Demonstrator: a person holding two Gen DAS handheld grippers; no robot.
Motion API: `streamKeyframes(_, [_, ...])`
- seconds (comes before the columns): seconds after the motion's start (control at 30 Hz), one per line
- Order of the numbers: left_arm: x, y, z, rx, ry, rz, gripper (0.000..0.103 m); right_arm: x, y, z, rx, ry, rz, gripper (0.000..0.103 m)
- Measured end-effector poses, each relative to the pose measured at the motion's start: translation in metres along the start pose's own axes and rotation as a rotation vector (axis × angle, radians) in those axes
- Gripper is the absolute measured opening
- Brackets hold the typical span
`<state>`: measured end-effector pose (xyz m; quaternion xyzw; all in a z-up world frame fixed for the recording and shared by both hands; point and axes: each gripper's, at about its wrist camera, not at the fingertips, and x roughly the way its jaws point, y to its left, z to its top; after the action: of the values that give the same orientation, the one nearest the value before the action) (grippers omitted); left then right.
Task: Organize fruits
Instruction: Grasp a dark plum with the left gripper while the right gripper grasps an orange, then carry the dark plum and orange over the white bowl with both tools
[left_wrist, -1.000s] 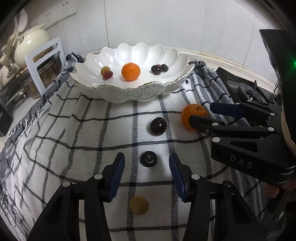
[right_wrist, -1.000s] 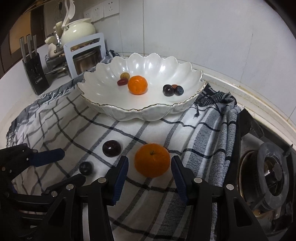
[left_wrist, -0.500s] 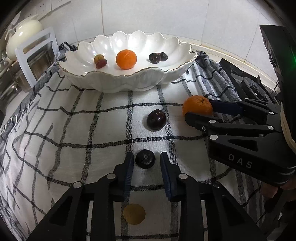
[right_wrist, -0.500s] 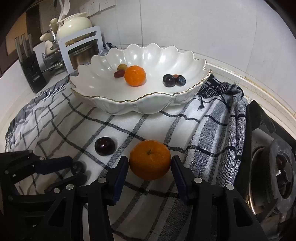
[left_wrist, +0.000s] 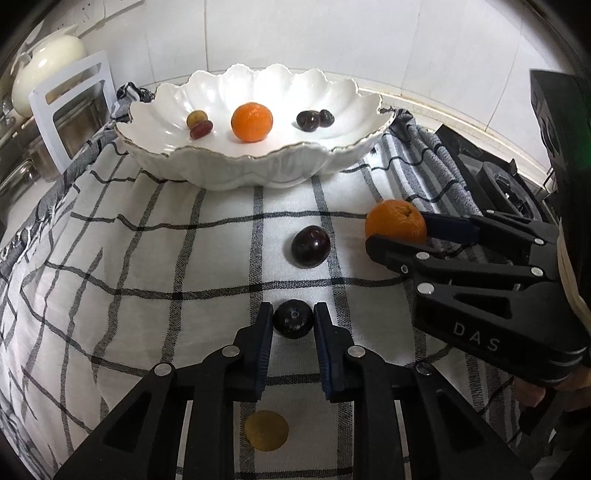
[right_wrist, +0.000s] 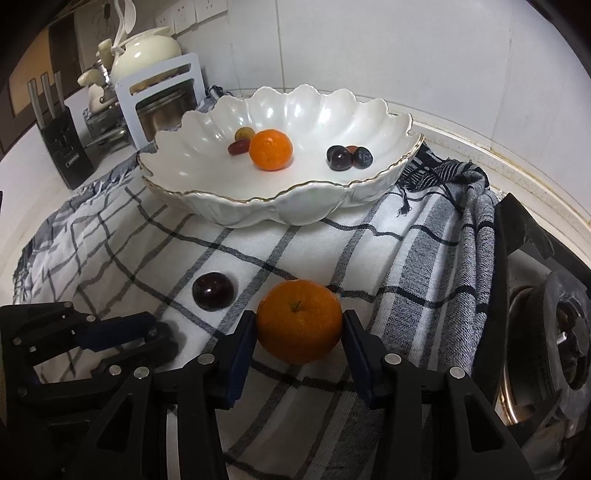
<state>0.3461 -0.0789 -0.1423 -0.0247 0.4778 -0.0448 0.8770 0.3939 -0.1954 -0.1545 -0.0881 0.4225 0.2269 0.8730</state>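
white checked cloth (left_wrist: 147, 258) covers a counter by tiled wall (left_wrist: 332, 37); left gripper (left_wrist: 293, 319) closing on small dark round fruit (left_wrist: 293, 324); right gripper (right_wrist: 299, 325) brackets round orange tangerine (right_wrist: 299, 321), grip unclear.

Left gripper (left_wrist: 293, 319) closing, fingers (left_wrist: 264, 334) against dark plum (left_wrist: 293, 324).

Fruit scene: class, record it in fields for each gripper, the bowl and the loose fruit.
left gripper: closing on small dark fruit, pads touching it
right gripper: astride orange; grip unclear
bowl: holds several fruits
loose on cloth: large dark fruit, yellow fruit
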Motion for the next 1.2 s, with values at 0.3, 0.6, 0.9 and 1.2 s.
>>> streamKeyframes(0.3, [-0.026, 0.003, 0.003, 0.003, -0.067, 0.003, 0.023, -0.024, 0.008, -0.002, 0.001, -0.037, -0.022, 0.048])
streamKeyframes(0.6, [-0.057, 0.011, 0.004, 0.007, -0.135, -0.005, 0.023, -0.053, 0.024, 0.001, 0.002, -0.096, -0.047, 0.048])
streamKeyframes(0.9, [-0.09, 0.022, 0.008, 0.027, -0.212, -0.007, 0.023, -0.082, 0.041, 0.006, 0.022, -0.164, -0.072, 0.048])
streamKeyframes(1.2, [-0.119, 0.034, 0.021, 0.057, -0.302, -0.011, 0.023, -0.107, 0.056, 0.018, 0.036, -0.24, -0.109, 0.048])
